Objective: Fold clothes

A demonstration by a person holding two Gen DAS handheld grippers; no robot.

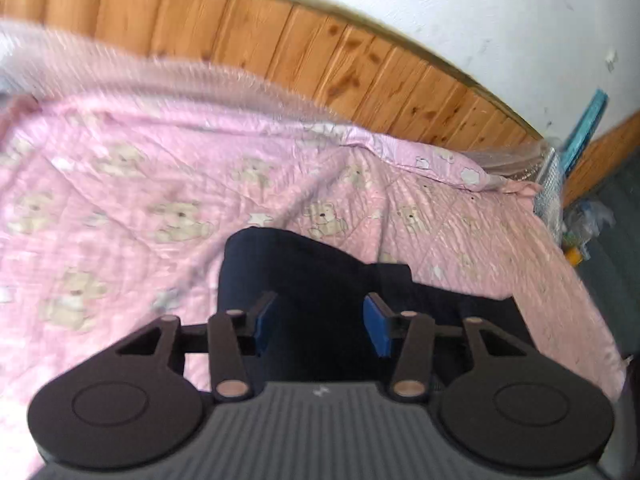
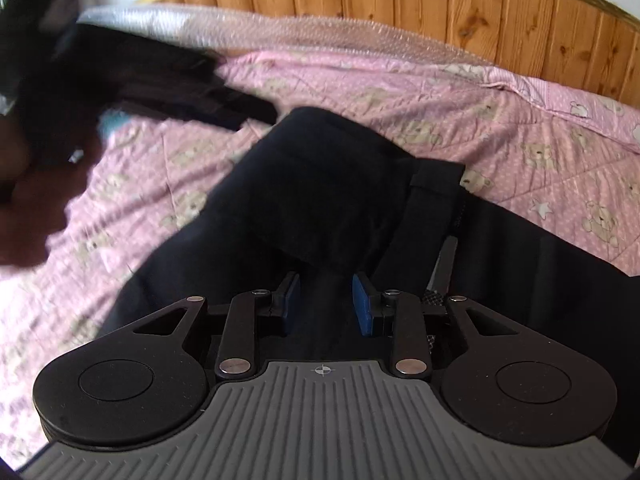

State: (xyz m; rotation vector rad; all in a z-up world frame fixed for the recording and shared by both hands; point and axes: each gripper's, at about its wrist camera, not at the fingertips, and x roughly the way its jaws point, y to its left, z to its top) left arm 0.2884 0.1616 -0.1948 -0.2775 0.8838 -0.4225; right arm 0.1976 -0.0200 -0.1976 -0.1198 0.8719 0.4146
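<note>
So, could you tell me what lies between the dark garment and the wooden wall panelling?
In both wrist views, the pink bear-print quilt stretches from the dark garment towards the panelling, with a strip of bubble wrap along its far edge.

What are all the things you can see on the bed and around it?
Dark garment: one, navy-black, lying on the bedspread ahead of both grippers.
Bedspread: one, pink with teddy bears, covering the bed.
Bubble wrap: one sheet, clear, along the bed's far edge.
Wood panelling: brown, on the wall behind the bed.
Wall: white, above the panelling.
Blue object: one, leaning by the wall; too blurred to identify.
Left gripper: black with blue pads, open over the garment.
Right gripper: black with blue pads, open over the garment.
</note>
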